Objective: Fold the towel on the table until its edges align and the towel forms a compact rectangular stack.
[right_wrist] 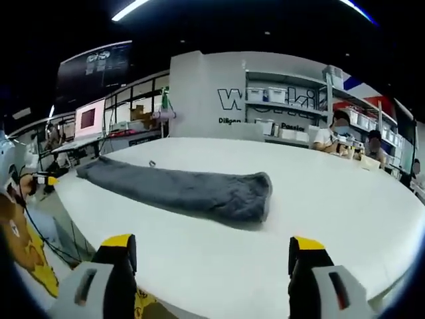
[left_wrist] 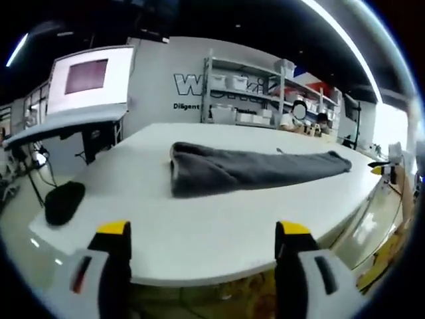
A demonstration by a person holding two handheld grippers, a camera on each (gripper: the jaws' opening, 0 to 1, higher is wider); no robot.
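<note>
Workshop, white tabletop (left_wrist: 219, 232) | long dark grey fabric towel (left_wrist: 246, 169) lies bunched lengthwise | left hand-held gripper (left_wrist: 202, 239) wide open, empty | right hand-held gripper (right_wrist: 211, 256) wide open, empty

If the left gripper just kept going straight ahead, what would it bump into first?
Probably the gray towel. The left gripper hangs open just off the white table, and bare tabletop lies between it and the towel. If it travels low, it might meet the table's edge first; the depth is hard to judge.
</note>
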